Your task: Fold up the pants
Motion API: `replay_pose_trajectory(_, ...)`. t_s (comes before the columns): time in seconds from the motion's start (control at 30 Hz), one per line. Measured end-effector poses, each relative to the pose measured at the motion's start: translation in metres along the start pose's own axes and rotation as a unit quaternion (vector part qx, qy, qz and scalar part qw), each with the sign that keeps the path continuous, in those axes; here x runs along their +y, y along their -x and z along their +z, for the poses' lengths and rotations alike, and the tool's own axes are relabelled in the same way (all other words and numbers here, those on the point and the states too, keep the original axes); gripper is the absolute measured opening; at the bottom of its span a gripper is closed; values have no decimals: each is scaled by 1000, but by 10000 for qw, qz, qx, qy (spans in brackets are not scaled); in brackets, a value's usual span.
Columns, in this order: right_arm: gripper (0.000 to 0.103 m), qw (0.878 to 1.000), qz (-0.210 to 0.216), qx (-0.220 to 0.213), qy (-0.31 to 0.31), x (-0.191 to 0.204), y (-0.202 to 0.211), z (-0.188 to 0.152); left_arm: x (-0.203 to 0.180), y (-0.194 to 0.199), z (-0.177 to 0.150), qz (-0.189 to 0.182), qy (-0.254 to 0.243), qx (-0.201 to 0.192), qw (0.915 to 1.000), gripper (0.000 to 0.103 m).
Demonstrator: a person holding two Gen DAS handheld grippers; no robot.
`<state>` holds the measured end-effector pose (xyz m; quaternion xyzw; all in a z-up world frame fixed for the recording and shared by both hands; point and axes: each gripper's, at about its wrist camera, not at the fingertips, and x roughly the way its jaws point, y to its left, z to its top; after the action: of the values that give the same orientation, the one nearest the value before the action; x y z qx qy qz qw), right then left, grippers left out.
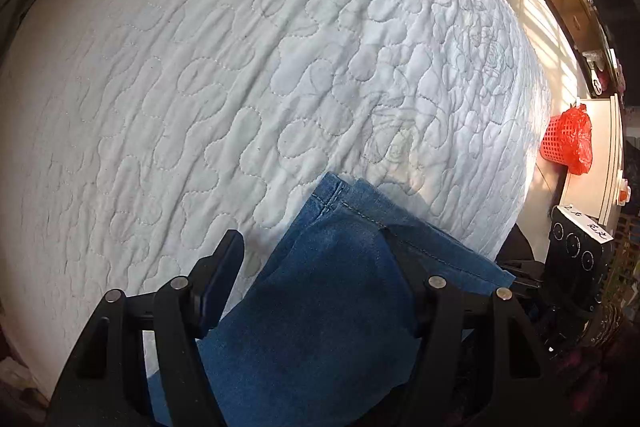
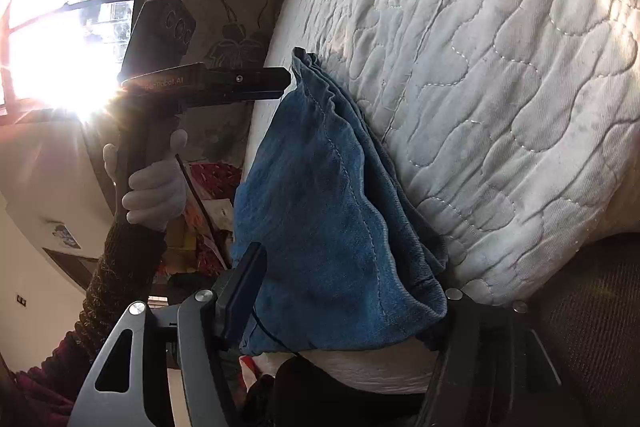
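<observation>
The blue denim pants (image 1: 332, 287) lie at the near edge of a white quilted bed (image 1: 240, 67). My left gripper (image 1: 316, 267) has its jaws wide apart with the denim lying between and over them; the right finger is under the cloth. In the right wrist view the pants (image 2: 320, 211) are bunched against the bed's edge (image 2: 500, 107). My right gripper (image 2: 344, 291) is spread wide, the denim lying between its fingers. The left gripper (image 2: 280, 83) shows there at the pants' far end, held by a gloved hand (image 2: 154, 191).
A red basket with a red bag (image 1: 568, 139) stands on the floor beyond the bed's right side, by a white cabinet (image 1: 600, 155). A tan pillow (image 2: 224, 7) lies at the bed's head. A bright window (image 2: 60, 47) glares at left.
</observation>
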<state>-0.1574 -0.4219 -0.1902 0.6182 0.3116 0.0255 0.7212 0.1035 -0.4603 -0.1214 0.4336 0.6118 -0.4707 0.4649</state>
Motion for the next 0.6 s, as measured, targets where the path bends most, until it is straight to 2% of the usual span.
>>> replay_pose_trajectory(0.13,67,10000,-3,29,12,-1,-2,0,-2,-9,1,-63,-373,65,9993,69)
replay_pose_trajectory(0.27,69,10000,6,30,16,3,-5,1,-17,-9,-8,-406,-702,50,9967,72)
replay_pose_trajectory(0.37,70,10000,16,22,23,4,-4,4,-33,-10,-16,-318,-953,-4,9949,73)
replay_pose_trajectory(0.5,70,10000,20,23,15,5,-4,5,-46,-6,-19,-578,-958,-90,9937,73)
replay_pose_trajectory(0.6,70,10000,11,16,6,4,-4,5,-54,-10,-22,-465,-925,-162,9945,72)
